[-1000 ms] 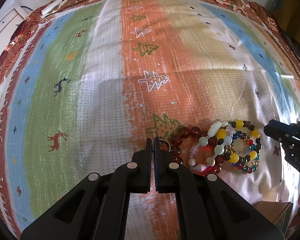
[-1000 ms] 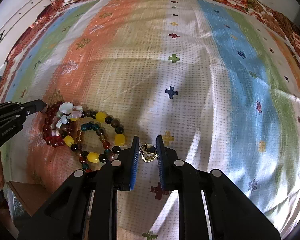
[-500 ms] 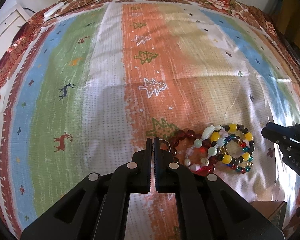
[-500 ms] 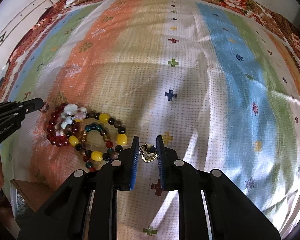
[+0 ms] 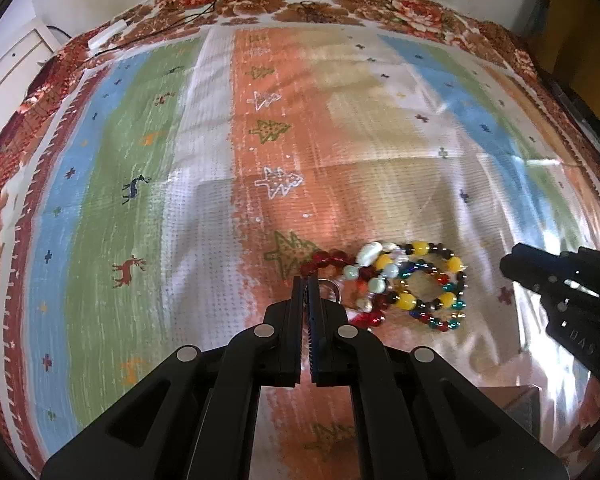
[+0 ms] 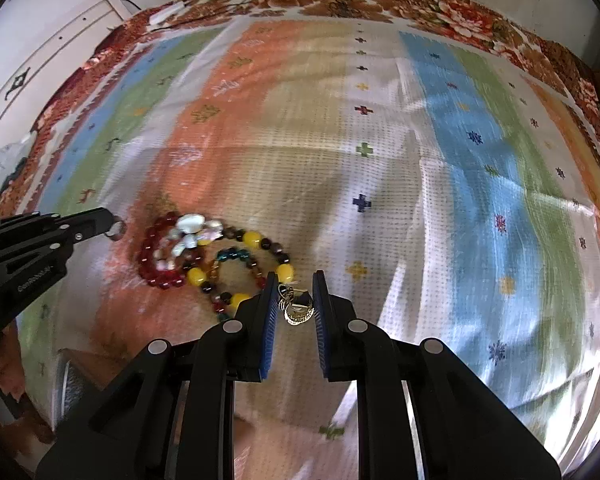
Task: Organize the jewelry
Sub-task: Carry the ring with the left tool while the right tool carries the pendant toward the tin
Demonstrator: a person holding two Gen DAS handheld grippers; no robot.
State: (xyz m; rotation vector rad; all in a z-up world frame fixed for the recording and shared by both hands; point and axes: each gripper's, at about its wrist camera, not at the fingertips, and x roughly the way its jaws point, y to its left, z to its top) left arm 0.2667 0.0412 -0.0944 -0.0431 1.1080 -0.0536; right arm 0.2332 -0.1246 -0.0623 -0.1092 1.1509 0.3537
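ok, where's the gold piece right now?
Right wrist view, bottom centre: the gold piece sits pinched between the right gripper pads, just right of the beaded bracelets lying on the striped cloth.

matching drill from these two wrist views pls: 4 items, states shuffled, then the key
Items
1. left claw
2. right claw
3. pile of multicoloured beaded bracelets
4. striped cloth with tree and reindeer motifs

States
A. lies loose on the cloth, between the two claws
B. shut on a thin silver ring
C. spread flat under everything
D. shut on a small gold ornament

Pairs: 1-B, 2-D, 3-A, 4-C
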